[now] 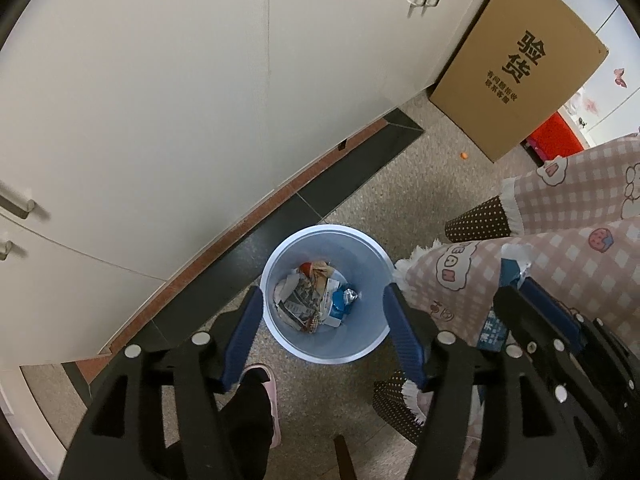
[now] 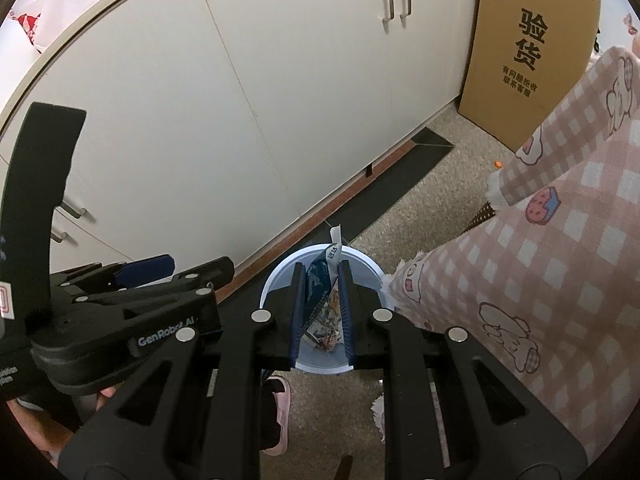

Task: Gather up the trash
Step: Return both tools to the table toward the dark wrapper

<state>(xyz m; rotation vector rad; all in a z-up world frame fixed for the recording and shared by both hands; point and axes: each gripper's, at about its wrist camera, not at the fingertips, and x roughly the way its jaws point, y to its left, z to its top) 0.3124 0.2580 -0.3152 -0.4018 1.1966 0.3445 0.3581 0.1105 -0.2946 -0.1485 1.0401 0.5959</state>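
A light blue trash bin (image 1: 362, 248) stands on the floor, holding crumpled paper and wrappers (image 1: 316, 300). My left gripper (image 1: 324, 300) is open and empty, held above the bin with its fingers either side of it. My right gripper (image 2: 322, 276) is shut on a blue and white wrapper (image 2: 320, 280), held over the bin (image 2: 362, 264). In the left wrist view the right gripper (image 1: 520, 284) shows at the right with the wrapper (image 1: 512, 264) in it. The left gripper body (image 2: 132, 304) shows at the left of the right wrist view.
White cabinets (image 1: 160, 100) run behind the bin. A cardboard box (image 1: 516, 64) stands at the back right. A pink checked cloth (image 1: 560, 248) hangs over a table at the right. A foot in a pink slipper (image 1: 266, 400) is near the bin. A small orange bit (image 1: 464, 155) lies on the floor.
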